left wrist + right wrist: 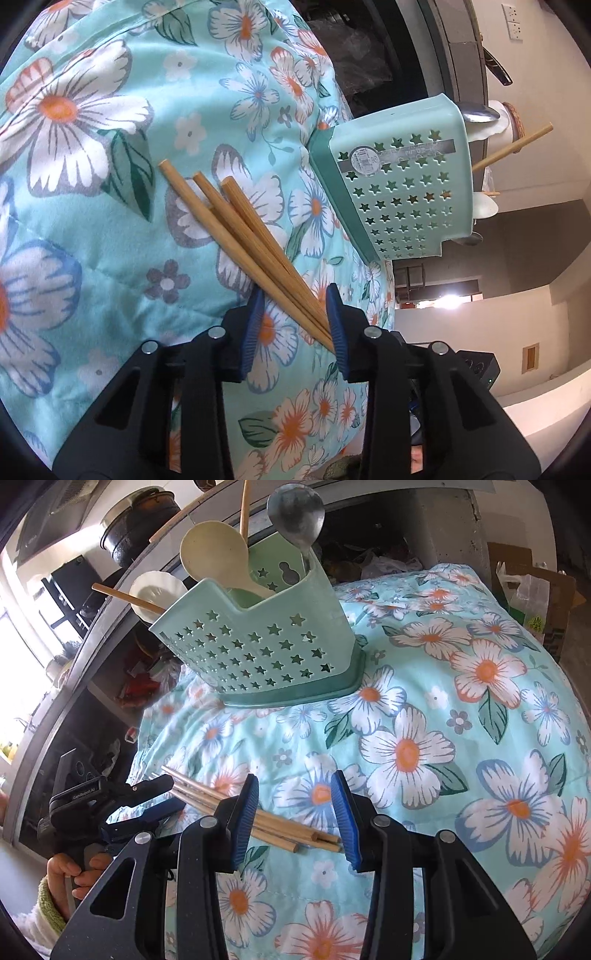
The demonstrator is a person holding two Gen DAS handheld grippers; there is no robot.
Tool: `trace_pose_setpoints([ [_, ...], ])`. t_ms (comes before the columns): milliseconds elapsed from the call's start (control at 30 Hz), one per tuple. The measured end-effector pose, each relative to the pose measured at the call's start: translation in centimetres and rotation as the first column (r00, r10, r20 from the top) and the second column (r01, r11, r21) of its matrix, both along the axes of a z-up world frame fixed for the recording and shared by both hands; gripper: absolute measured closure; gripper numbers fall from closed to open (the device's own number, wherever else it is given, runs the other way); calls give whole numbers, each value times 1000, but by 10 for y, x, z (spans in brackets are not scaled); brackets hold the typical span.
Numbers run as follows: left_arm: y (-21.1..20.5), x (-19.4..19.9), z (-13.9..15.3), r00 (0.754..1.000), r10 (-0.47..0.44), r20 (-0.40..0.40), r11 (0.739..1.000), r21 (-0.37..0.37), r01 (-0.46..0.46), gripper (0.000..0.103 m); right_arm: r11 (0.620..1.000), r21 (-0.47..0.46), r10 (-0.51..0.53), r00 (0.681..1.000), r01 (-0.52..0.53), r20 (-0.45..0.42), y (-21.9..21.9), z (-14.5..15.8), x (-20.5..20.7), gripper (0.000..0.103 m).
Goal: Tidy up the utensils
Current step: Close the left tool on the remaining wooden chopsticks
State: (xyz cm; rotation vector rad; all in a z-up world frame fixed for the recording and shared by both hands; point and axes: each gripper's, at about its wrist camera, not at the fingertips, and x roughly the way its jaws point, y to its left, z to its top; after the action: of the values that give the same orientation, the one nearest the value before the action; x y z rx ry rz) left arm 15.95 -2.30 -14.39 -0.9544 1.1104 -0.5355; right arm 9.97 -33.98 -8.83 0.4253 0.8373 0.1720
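- On the floral quilt [461, 709], a bundle of wooden chopsticks [240, 229] lies flat, near the mint-green utensil holder [258, 653] and on the camera side of it.
- Beside that holder's base, the left gripper [295, 321] has the thin ends of the chopsticks between its blue pads [338, 325]; one pad touches them, the other stands apart, so the jaws are not clamped.
- Farther from the holder, the right gripper [299, 812] is parted over the thick ends, gripping nothing.
- Inside the holder stand a cream spoon [214, 550], a metal spoon [295, 513] and more chopsticks.
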Motion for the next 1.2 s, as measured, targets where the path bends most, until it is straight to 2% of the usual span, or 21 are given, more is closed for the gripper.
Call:
trace_pose_setpoints([
  [67, 1, -1, 0, 1000, 3, 6, 1000, -12, -3, 79, 1000, 3, -6, 1000, 6, 3, -2, 1, -2, 63],
  [200, 1, -3, -5, 1000, 0, -2, 1000, -29, 0, 96, 1000, 4, -22, 1000, 22, 9, -8, 2, -3, 63],
  [333, 4, -6, -8, 1000, 9, -5, 1000, -28, -9, 103, 999, 12, -36, 999, 36, 10, -13, 2, -5, 63],
  [500, 9, -8, -7, 1000, 14, -19, 999, -51, -15, 103, 999, 24, -40, 999, 40, 12, -16, 3, -6, 63],
  [600, 10, -7, -13, 997, 37, -70, 996, -82, -42, 89, 999, 28, -38, 999, 37, 13, -15, 3, -6, 63],
  [733, 9, -3, -16, 994, 59, -87, 995, -80, -66, 89, 999, 28, -34, 999, 33, 14, -13, 4, -7, 63],
  [800, 8, -3, -18, 993, 72, -92, 995, -68, -78, 94, 999, 30, -33, 999, 33, 15, -12, 5, -8, 63],
  [933, 7, -4, -17, 993, 83, -79, 994, -67, -88, 95, 999, 36, -34, 999, 33, 22, -11, 6, -11, 63],
  [1100, 10, -9, -13, 994, 73, -85, 994, -70, -79, 95, 998, 45, -39, 999, 38, 24, -14, 7, -13, 63],
  [1200, 15, -14, -10, 993, 37, -110, 997, -65, -45, 95, 998, 46, -41, 999, 39, 25, -15, 7, -14, 63],
])
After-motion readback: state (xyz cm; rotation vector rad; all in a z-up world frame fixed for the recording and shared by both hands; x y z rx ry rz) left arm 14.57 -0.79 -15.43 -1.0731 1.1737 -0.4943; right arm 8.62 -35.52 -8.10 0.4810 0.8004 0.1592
